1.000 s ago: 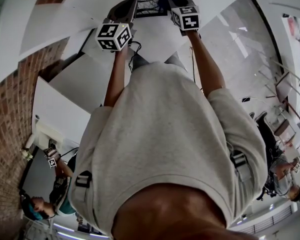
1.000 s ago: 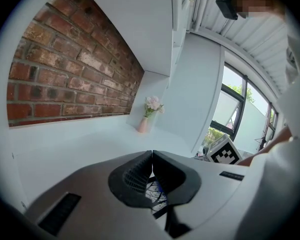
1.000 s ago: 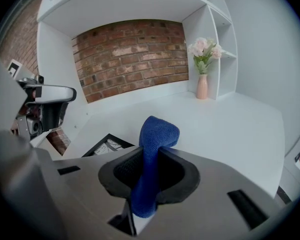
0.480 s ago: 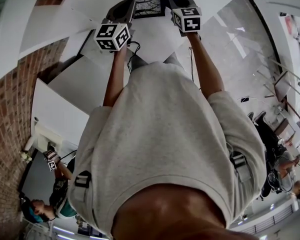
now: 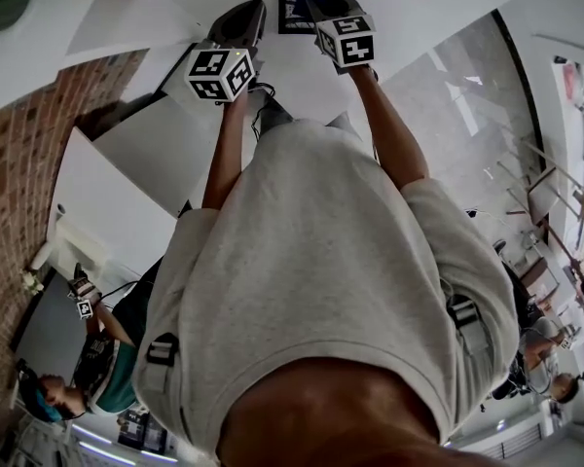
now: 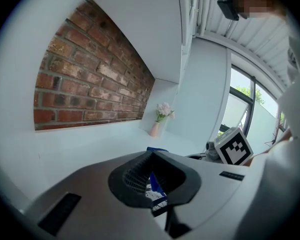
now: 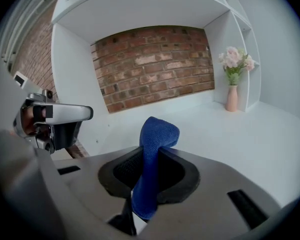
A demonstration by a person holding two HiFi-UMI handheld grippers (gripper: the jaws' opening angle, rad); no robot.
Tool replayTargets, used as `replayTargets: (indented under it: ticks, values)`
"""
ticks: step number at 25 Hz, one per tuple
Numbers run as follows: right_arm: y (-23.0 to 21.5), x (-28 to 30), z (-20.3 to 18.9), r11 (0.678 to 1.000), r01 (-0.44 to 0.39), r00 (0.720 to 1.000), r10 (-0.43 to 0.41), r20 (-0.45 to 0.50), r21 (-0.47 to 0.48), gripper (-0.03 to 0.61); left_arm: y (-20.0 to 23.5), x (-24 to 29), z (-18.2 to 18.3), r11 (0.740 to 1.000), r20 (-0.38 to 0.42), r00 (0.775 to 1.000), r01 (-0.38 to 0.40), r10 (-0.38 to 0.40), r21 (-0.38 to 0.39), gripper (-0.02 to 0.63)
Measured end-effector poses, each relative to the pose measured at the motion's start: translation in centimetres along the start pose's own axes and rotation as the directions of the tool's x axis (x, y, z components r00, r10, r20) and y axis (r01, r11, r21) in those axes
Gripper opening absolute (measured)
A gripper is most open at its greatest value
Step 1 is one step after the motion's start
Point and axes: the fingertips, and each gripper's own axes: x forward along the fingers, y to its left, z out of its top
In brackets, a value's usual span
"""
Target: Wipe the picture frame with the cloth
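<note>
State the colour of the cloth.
Blue cloth, clearest in the right gripper view.

It looks like a home corner mocked up inside a lab or office hall. A white built-in alcove (image 7: 140, 4) with a brick back wall (image 7: 155, 64) and side shelves (image 7: 247, 39) has a pink vase (image 7: 232, 98) of flowers on its white bench (image 7: 250, 134). Around it are a pale polished floor (image 5: 448, 95), tall windows (image 6: 242, 109), chairs (image 5: 535, 197), and another person (image 5: 107, 358) holding a marker cube (image 5: 84, 309).
</note>
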Motion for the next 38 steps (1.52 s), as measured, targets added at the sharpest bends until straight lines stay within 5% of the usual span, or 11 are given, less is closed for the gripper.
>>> replayTargets:
  ticks: [13,38]
  values:
    - [6.2,3.3,-1.1,0.993,-0.115,0.992,0.113,-0.054,-0.035,0.078,2.8,-3.3,-0.5,0.997,0.012,0.997,-0.076,0.076,-0.027,0.017]
    - [-2.7,-0.6,-5.9,0.998,0.036,0.992,-0.029,-0.119,0.056,0.078,-2.7,2.2,-0.2,0.998,-0.029,0.998,0.059,-0.058,0.021,0.017]
